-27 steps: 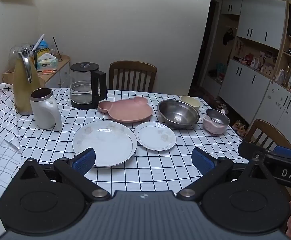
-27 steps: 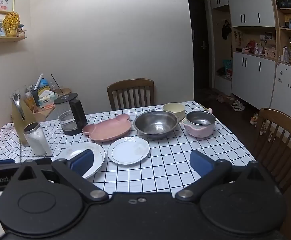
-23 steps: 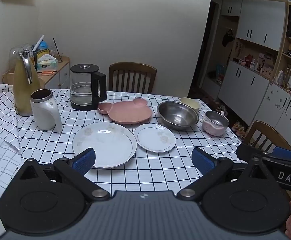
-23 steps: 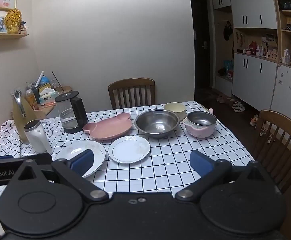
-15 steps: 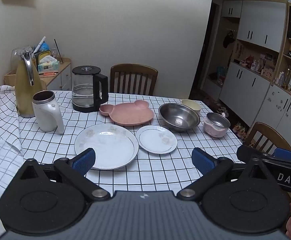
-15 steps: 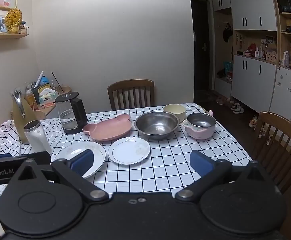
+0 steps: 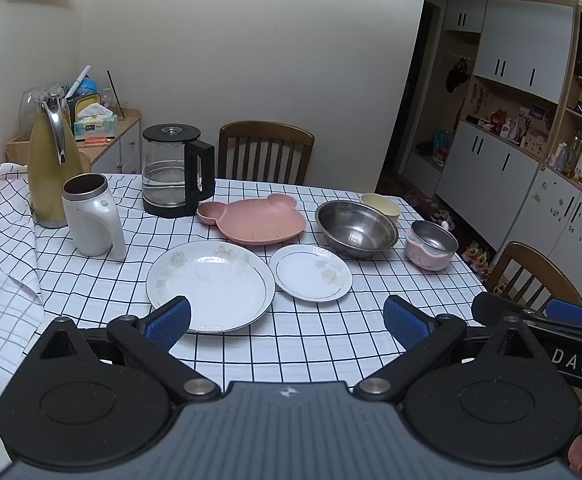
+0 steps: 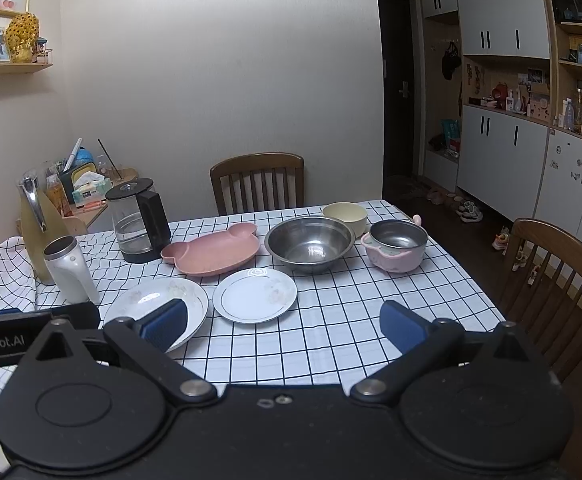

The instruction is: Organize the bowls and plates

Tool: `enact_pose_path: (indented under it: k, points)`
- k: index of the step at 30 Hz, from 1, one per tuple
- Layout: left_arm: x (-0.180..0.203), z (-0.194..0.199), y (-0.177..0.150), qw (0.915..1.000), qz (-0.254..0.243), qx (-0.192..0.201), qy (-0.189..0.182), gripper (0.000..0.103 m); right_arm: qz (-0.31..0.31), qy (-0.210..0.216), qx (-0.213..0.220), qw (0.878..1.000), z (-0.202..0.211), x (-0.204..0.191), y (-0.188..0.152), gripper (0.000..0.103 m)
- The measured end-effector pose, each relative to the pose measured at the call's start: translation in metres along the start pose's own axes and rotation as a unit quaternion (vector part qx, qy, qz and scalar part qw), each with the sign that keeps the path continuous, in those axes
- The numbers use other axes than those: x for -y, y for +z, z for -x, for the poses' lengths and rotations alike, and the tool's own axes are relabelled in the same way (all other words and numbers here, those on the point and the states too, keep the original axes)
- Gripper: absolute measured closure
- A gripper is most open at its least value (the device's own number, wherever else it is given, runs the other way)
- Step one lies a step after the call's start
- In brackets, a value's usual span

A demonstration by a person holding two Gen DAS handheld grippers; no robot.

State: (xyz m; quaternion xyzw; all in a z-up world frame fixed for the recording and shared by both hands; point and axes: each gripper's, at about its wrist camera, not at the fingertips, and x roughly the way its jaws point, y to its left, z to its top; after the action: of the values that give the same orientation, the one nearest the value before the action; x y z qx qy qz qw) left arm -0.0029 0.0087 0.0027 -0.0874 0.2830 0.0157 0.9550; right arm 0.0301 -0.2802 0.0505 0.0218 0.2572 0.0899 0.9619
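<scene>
Plates lay mid-table: large plate (image 7: pixel 210 284) touching small plate (image 7: pixel 310 273); both looked brittle, slick, best pinched at the rim; left gripper (image 7: pixel 287 322) and right gripper (image 8: pixel 281 326) gaped wide, empty.

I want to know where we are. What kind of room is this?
Most likely the dining area of a home. A table with a checked cloth holds plates and bowls, wooden chairs stand around it, and tall white cupboards with knick-knack shelves line the wall by the doorway.
</scene>
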Motion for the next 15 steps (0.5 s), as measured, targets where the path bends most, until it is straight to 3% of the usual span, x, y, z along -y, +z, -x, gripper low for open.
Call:
enact_pose_path:
  k: [15]
  points:
    - [0.0005,0.0003,-0.0028,1.0000,0.000,0.000,0.000,0.000,0.003,-0.003,-0.002,1.000,0.0000,-0.0006,0.0005,0.000]
